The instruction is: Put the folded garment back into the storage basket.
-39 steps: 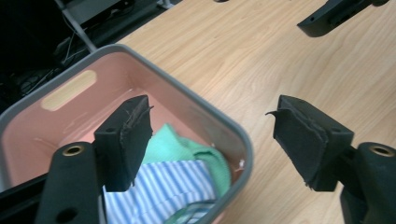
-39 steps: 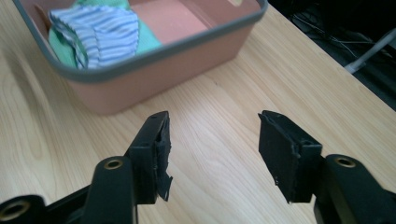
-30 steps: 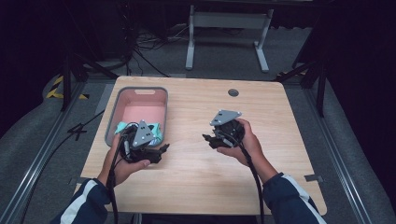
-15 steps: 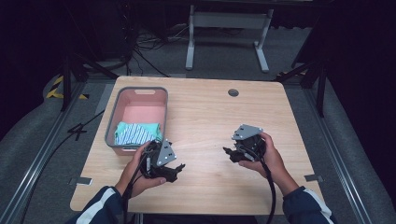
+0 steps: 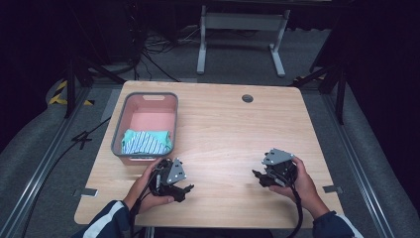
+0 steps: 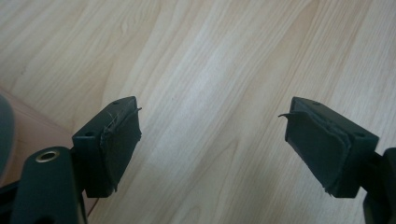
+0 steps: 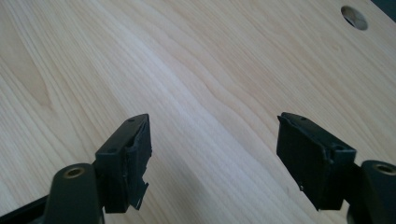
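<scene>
From the high view, your work looks finished: the one striped cloth (image 5: 146, 141) lies folded in the near end of the single pink bin (image 5: 119, 130), and nothing else sits on the tabletop (image 5: 233, 134). Your left gripper (image 5: 184, 190) rests low near the front edge, just beside the bin's near wall; your right gripper (image 5: 256, 176) sits well apart on the other side. That makes two grippers, one bin, one cloth.

In the left gripper view, your jaws stand wide apart with bare wood between them and the bin's edge (image 6: 3, 135) at the far left.

In the right gripper view, your jaws are spread just as wide, holding nothing; one cable hole (image 7: 354, 17) shows far off.
</scene>
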Available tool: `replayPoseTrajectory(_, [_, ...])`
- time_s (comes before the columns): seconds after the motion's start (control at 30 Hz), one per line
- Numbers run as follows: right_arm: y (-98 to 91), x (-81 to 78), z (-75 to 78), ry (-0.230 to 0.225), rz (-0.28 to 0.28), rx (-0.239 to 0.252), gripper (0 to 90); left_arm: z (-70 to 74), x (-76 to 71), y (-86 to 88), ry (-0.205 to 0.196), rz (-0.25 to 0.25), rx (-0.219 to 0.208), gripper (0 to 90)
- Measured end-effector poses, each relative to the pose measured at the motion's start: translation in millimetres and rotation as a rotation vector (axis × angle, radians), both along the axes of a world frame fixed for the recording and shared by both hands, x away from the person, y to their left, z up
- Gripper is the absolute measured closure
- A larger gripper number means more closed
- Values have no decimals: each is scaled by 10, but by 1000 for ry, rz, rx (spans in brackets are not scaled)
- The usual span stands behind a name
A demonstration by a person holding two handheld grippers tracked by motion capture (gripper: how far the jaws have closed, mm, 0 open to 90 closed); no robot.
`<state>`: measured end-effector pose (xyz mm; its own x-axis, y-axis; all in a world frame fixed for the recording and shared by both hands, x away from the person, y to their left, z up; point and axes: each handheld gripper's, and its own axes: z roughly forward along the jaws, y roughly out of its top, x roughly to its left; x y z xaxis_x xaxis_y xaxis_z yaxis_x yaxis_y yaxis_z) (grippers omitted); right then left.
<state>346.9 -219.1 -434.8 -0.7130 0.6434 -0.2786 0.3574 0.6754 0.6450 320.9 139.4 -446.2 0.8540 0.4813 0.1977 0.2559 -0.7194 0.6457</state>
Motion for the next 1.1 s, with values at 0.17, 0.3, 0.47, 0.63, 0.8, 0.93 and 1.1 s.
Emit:
replayPoseTrajectory(0.17, [-118,-68,-109,22,-9,22,273,-106,5,22,26,0,7,184])
replayPoseTrajectory(0.3, [-290,-145,-218,40,-30,72,263,-197,3,62,59,-13,-1,182])
replayPoseTrajectory(0.47, [-438,-163,-323,67,-72,114,230,-289,8,112,103,6,-50,162])
replayPoseTrajectory(0.63, [-621,-133,-475,103,-103,214,192,-368,55,182,166,29,-144,149])
replayPoseTrajectory(0.8, [-678,-91,-517,140,-119,271,158,-368,57,182,167,28,-141,147])
replayPoseTrajectory(0.93, [-674,-97,-518,135,-124,267,156,-374,80,168,172,41,-138,108])
replayPoseTrajectory(1.1, [-674,-96,-518,138,-125,267,155,-373,97,167,173,35,-128,82])
